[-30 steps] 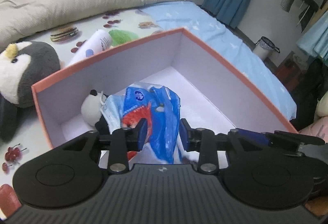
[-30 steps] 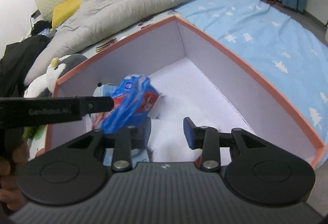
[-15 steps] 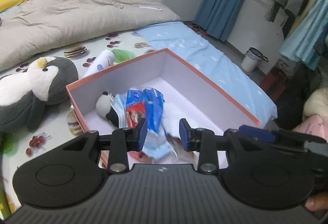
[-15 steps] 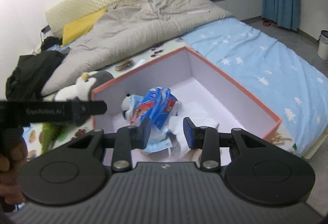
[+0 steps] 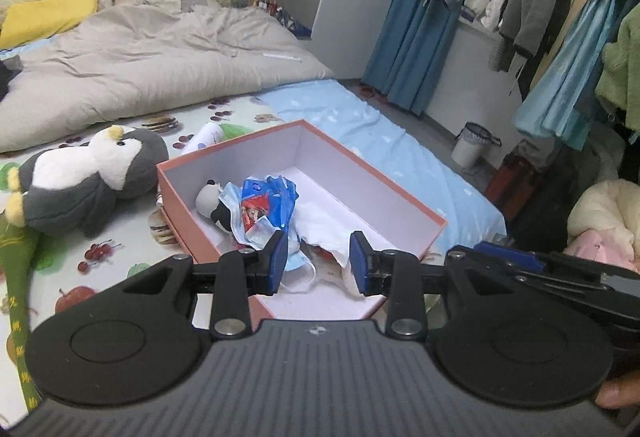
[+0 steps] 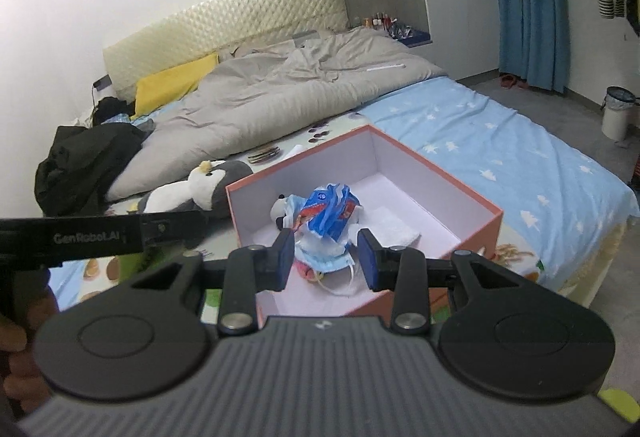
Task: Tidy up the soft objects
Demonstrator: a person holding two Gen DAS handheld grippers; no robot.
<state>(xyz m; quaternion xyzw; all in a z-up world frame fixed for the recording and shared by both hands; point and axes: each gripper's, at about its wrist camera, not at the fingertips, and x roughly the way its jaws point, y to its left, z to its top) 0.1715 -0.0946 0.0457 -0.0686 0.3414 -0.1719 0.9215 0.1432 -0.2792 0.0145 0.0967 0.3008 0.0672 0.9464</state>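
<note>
**Penguin waits outside the box as both grippers hang empty**

I hold the left gripper and the right gripper above the bed, fingers parted and gripping nothing. The plush penguin lies on its side on the fruit-print sheet, just beside the orange box, not in it. Grey body, white face and belly, yellow beak and feet. I judge it light and squashy, unlikely to break; its bulk looks wide for my fingers, so a wing or foot seems the surer hold. Inside the box lie a small panda toy, a crumpled blue packet and face masks.
</note>
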